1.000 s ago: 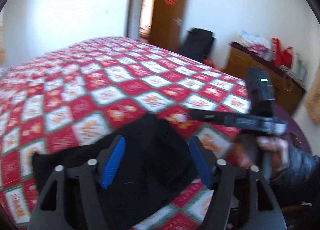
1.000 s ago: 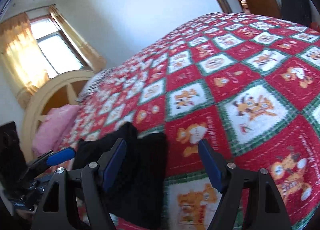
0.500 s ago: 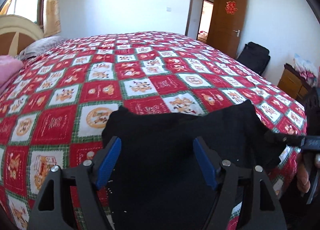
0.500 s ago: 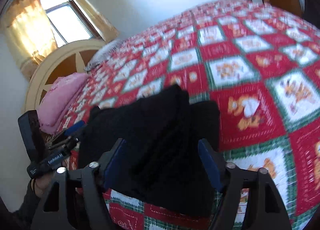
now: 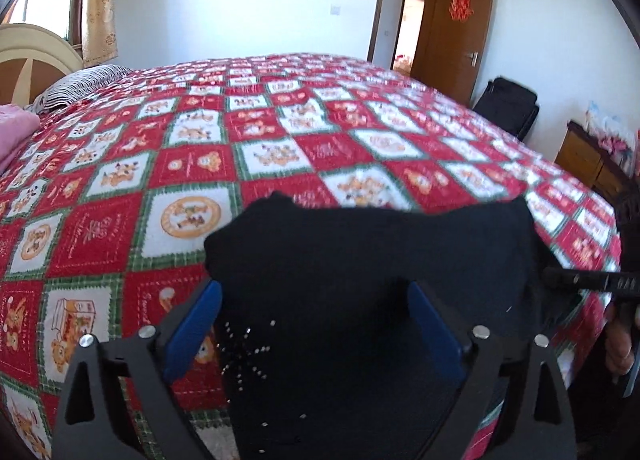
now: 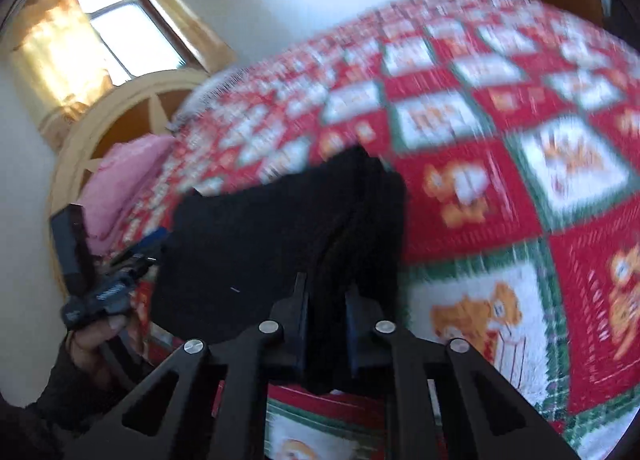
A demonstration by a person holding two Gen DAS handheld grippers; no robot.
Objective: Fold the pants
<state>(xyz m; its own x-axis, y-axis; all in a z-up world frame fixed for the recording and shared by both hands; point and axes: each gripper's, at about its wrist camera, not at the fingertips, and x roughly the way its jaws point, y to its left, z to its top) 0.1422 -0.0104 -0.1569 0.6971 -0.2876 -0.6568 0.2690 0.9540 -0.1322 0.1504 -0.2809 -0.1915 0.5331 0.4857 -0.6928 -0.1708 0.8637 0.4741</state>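
Note:
Black pants lie folded at the near edge of the bed on a red, white and green quilt. My left gripper is open, its blue fingers spread over the near part of the pants. In the right wrist view the pants reach into my right gripper, which is shut on their near right edge. The right gripper also shows at the right edge of the left wrist view, and the left gripper at the left of the right wrist view.
A pink blanket and a striped pillow lie by the cream headboard. A brown door stands open at the back. A black bag and a wooden cabinet stand along the right wall.
My right gripper has closed from wide open onto the edge of the pants. My left gripper has stayed open and swung to face the pants squarely.

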